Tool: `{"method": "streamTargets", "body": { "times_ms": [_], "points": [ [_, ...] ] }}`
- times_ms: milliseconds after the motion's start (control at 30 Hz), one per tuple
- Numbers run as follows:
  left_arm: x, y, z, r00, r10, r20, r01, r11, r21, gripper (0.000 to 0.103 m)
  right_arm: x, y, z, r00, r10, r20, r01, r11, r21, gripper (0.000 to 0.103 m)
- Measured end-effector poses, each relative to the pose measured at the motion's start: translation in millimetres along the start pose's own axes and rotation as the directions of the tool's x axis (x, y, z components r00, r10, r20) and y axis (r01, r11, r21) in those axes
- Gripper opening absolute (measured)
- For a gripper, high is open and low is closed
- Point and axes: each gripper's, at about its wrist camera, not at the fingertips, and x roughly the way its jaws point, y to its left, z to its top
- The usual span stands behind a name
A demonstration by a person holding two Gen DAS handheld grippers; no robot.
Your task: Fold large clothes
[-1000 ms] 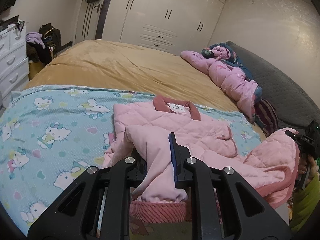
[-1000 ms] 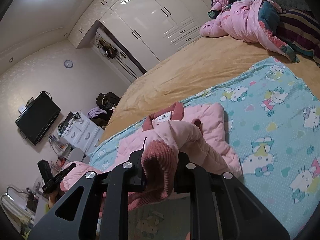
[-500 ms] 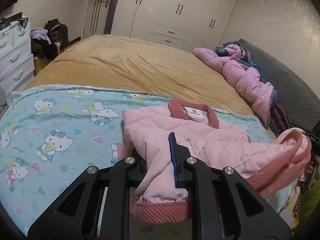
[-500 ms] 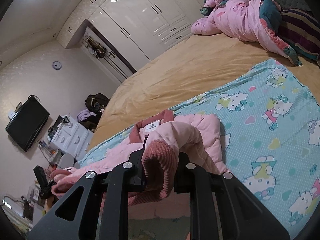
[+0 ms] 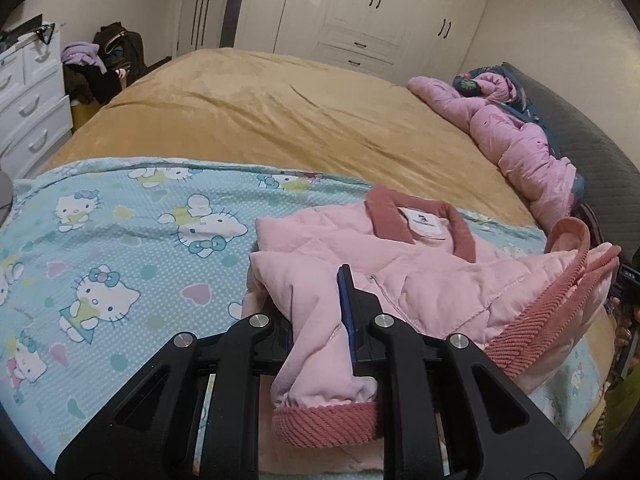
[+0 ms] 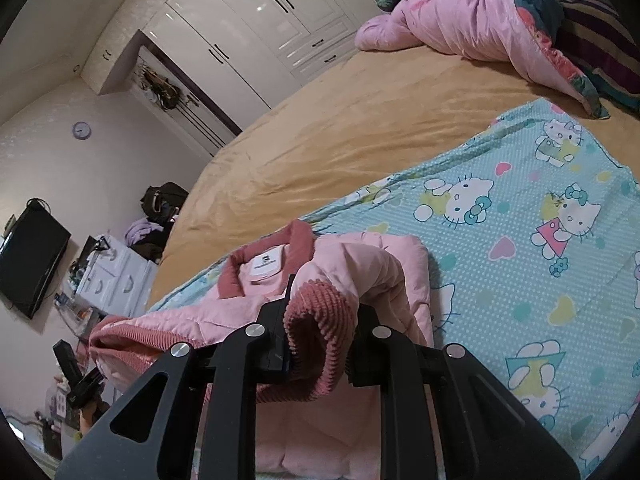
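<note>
The pink jacket lies on the cartoon-cat sheet on the bed. Left gripper jaws pinch its sleeve at 6 o'clock; right gripper jaws pinch its ribbed hem.

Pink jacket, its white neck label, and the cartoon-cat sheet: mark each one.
pink jacket [image 5: 436, 280], left wrist view, on the quilted chest panel.
white neck label [image 6: 269, 265], right wrist view, on the label's middle inside the collar.
cartoon-cat sheet [image 5: 132, 248], left wrist view, on bare printed fabric left of the jacket.
</note>
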Motion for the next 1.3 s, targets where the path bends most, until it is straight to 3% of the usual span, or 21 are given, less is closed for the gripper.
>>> {"method": "streamTargets", "body": {
  "times_ms": [200,433,500,533,567,667,800,933,1067,1133,1200,1267,1300],
  "points": [
    [23,6,4,0.999,-0.003,-0.033,0.002,1.000,-0.018,0.011,24,-10,6,1.000,-0.012,-0.028,0.013,1.000,0.024,0.018],
    [43,10,6,0.998,-0.004,-0.059,0.002,0.999,-0.033,0.011,37,-21,12,0.998,0.046,-0.050,-0.039,0.992,0.119,0.030],
    [47,11,7,0.998,-0.007,-0.066,0.005,0.999,-0.041,0.011,35,-21,14,0.995,0.092,-0.044,-0.085,0.987,0.137,0.050],
    [50,12,7,0.998,-0.008,-0.070,0.005,0.999,-0.044,0.011,33,-20,14,0.993,0.113,-0.036,-0.107,0.984,0.140,0.069],
    [52,12,7,0.997,-0.007,-0.074,0.004,0.999,-0.044,0.011,29,-18,15,0.993,0.115,-0.022,-0.111,0.985,0.133,0.080],
    [56,11,7,0.997,-0.004,-0.079,0.001,0.999,-0.039,0.011,21,-7,17,0.996,0.093,-0.012,-0.092,0.993,0.073,0.080],
    [60,10,9,0.996,-0.004,-0.084,0.001,0.999,-0.036,0.012,12,32,-4,0.997,0.075,-0.008,-0.075,0.992,-0.098,0.080],
    [63,12,10,0.996,-0.012,-0.093,0.007,0.998,-0.056,0.012,18,98,-69,0.995,0.073,-0.066,-0.092,0.930,-0.357,0.080],
    [61,11,13,0.995,-0.021,-0.097,0.015,0.998,-0.067,0.017,52,141,-136,0.978,0.005,-0.209,-0.113,0.852,-0.512,0.079],
    [55,9,15,0.996,-0.031,-0.085,0.024,0.997,-0.075,0.022,78,145,-156,0.964,-0.073,-0.254,-0.076,0.845,-0.529,0.079],
    [46,6,18,0.996,-0.054,-0.069,0.049,0.996,-0.075,0.029,97,138,-161,0.954,-0.099,-0.284,-0.054,0.874,-0.483,0.080],
    [38,2,19,0.995,-0.087,-0.053,0.083,0.993,-0.079,0.049,111,129,-157,0.950,-0.088,-0.300,-0.049,0.905,-0.423,0.081],
    [35,0,20,0.995,-0.092,-0.044,0.089,0.993,-0.076,0.052,113,126,-155,0.951,-0.080,-0.299,-0.049,0.915,-0.401,0.081]
  ]
}}
